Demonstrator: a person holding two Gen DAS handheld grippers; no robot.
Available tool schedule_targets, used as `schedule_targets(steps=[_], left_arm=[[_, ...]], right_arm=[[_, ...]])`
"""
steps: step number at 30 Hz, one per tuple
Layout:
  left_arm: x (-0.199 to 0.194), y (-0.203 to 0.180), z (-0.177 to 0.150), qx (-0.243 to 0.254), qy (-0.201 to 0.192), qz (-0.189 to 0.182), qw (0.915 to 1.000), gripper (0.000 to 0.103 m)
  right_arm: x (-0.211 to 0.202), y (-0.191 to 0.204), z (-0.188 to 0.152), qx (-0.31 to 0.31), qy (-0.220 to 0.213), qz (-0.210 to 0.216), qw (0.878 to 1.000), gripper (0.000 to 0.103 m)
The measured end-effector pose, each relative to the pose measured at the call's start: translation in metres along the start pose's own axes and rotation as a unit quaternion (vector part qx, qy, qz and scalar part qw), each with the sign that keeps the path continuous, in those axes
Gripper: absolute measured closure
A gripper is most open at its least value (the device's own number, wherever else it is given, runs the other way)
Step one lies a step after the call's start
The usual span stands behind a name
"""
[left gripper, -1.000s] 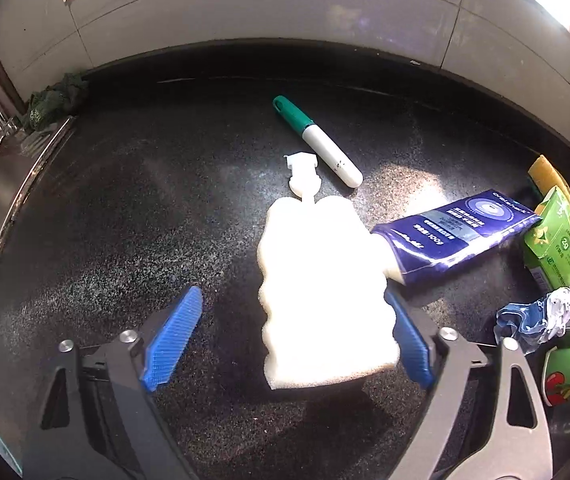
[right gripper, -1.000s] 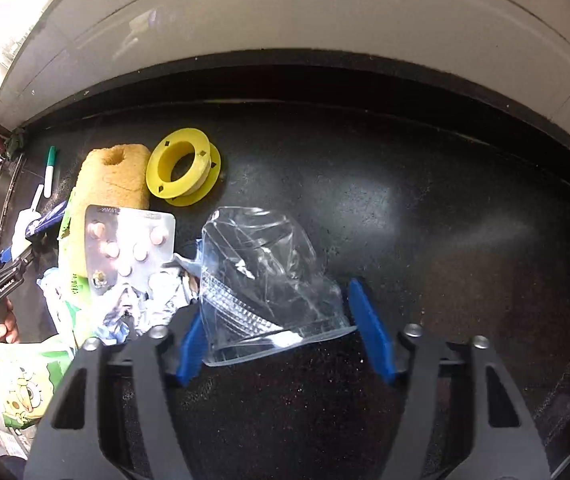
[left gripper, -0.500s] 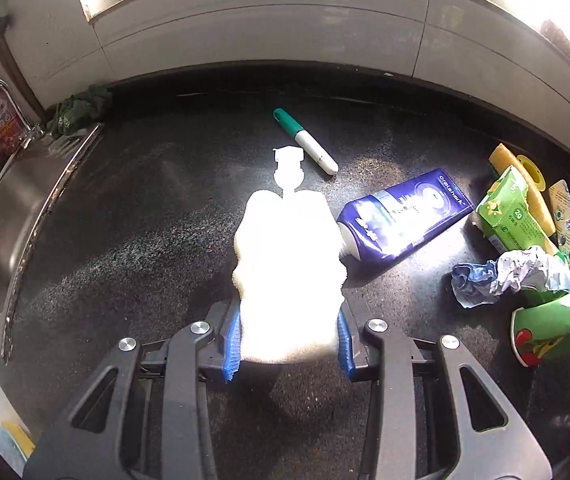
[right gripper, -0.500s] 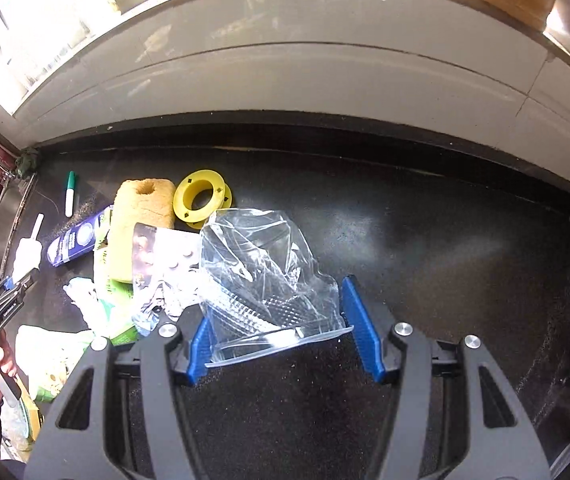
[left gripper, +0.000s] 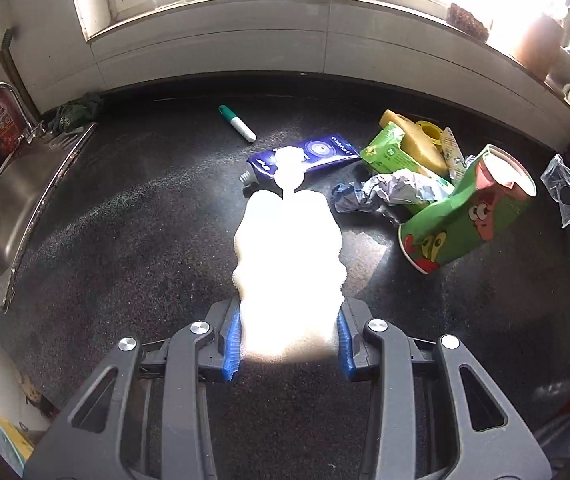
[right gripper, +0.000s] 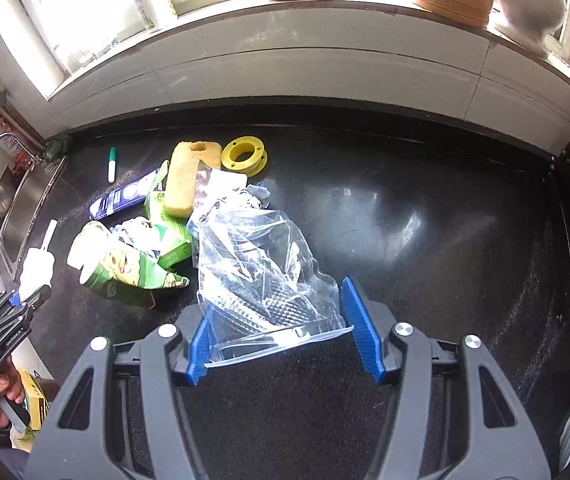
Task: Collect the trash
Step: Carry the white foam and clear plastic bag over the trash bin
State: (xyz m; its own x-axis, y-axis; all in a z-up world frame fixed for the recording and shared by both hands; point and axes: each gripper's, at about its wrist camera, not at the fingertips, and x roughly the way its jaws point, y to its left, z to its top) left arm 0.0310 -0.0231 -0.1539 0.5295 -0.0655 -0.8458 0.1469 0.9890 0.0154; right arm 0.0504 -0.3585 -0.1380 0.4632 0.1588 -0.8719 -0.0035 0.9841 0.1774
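My left gripper (left gripper: 288, 342) is shut on a white wavy foam piece (left gripper: 289, 264) with a thin stem and holds it above the black counter (left gripper: 133, 240); it also shows in the right wrist view (right gripper: 37, 266). My right gripper (right gripper: 283, 344) is shut on a clear plastic zip bag (right gripper: 261, 272), lifted off the counter. A trash pile lies between them: green cartoon paper cup (left gripper: 465, 216), crumpled foil (left gripper: 397, 192), green carton (left gripper: 385, 152), yellow sponge (right gripper: 191, 178), blue tube (left gripper: 317, 154), blister pack (right gripper: 221, 182).
A green-capped marker (left gripper: 237, 122) lies near the back wall. A yellow spool (right gripper: 245, 156) sits behind the pile. A steel sink (left gripper: 1, 208) with a tap is at the left. A windowsill with jars runs along the back.
My left gripper closed on the white foam piece and lifted it up and back. My right gripper closed on the plastic bag and rose with it. Both views now show more of the counter.
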Motion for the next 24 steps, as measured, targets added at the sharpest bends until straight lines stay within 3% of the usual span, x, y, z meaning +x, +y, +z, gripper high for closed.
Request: schedule_targets(steps=[7,14,19,24], left_arm=[[-0.017,-0.007,-0.010,0.011,-0.010,-0.005,0.9999,0.066],[-0.044,0.012,-0.007,-0.016,-0.030,0.000,0.9994,0.066],[-0.073,0.041,-0.012,-0.044,-0.049,0.013,0.9977,0.066],[-0.107,0.087,-0.035,-0.085,-0.061,0.042,0.9936,0.066]], right_arm=[[-0.016,0.004,-0.020,-0.002,-0.004,-0.001,1.000,0.045],[-0.039,0.025,-0.019,-0.024,-0.024,0.004,0.999,0.045],[-0.062,0.075,-0.003,-0.077,-0.052,0.033,0.995,0.044],[-0.075,0.153,0.009,-0.151,-0.074,0.075,0.983,0.044]])
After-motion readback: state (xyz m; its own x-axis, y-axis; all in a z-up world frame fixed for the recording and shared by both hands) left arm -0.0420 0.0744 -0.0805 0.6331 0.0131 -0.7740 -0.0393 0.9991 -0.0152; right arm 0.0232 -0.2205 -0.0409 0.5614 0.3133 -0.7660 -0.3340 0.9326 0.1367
